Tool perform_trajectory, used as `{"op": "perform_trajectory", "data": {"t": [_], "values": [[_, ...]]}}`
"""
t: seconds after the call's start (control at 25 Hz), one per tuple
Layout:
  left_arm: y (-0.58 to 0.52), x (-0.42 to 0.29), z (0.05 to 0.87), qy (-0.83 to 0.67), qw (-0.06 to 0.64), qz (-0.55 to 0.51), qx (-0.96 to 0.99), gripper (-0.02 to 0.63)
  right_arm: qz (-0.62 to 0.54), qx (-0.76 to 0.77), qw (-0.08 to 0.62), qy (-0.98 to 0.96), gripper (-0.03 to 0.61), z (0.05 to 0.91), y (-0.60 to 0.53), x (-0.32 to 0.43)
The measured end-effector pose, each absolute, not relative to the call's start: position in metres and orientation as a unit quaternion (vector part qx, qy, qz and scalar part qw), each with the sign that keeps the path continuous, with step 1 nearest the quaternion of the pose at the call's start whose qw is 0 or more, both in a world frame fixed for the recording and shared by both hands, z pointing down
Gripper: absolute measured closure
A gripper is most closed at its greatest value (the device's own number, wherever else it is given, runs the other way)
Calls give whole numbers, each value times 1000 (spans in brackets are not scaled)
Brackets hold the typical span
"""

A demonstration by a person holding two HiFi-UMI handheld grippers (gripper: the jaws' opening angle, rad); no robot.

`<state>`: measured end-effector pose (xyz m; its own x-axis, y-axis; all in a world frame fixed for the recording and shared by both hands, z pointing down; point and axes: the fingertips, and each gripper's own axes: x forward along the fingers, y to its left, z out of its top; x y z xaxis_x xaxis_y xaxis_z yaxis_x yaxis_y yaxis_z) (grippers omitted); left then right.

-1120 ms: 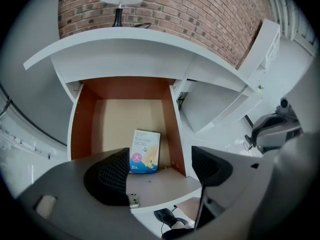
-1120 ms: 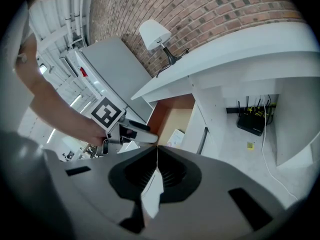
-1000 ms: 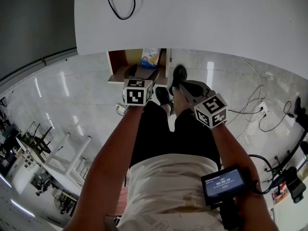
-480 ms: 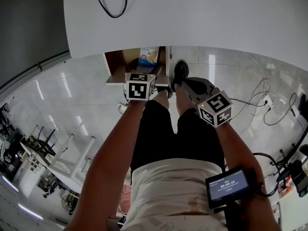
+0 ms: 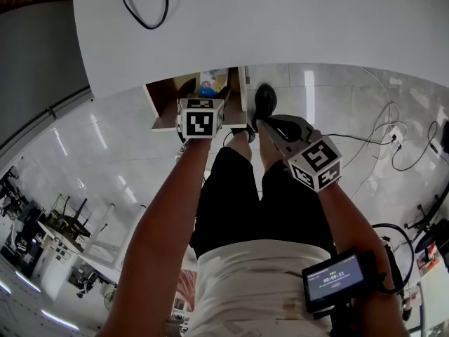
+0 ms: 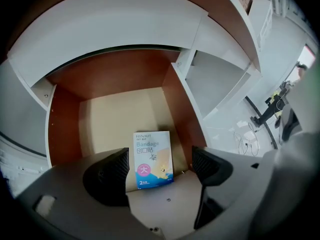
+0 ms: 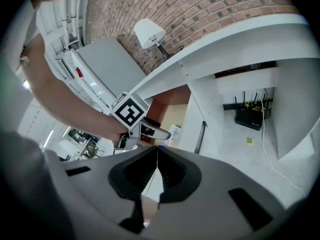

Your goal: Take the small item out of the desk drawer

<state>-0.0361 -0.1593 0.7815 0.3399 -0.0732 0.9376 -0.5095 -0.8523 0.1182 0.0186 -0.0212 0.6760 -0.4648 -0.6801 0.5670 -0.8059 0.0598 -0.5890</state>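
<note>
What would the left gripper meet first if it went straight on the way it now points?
The left gripper would most likely meet the bandage box first, sitting in the drawer in line with its open jaws. How far off is unclear.

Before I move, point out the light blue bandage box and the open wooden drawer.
Light blue bandage box (image 6: 151, 160), left gripper view, printed front face.
Open wooden desk drawer (image 6: 112, 118), left gripper view, bare beige floor.
</note>
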Motion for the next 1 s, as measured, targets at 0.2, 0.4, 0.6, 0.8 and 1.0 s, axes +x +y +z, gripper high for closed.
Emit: {"op": "perform_trajectory", "data": {"t": [0.2, 0.4, 0.6, 0.8, 1.0], "values": [[-161, -37, 793, -200, 199, 554, 783, 236, 459, 516, 64, -720, 572, 680, -14, 12], [-162, -32, 805, -215, 204, 555, 777, 233, 466, 522, 63, -712, 572, 686, -2, 16], [-169, -23, 809, -221, 209, 552, 776, 233, 471, 528, 60, -704, 572, 689, 3, 18], [-176, -12, 815, -224, 214, 548, 777, 233, 474, 532, 54, -700, 572, 689, 5, 19], [-180, -12, 829, -238, 227, 548, 769, 233, 480, 535, 53, -694, 572, 693, 8, 22]]}}
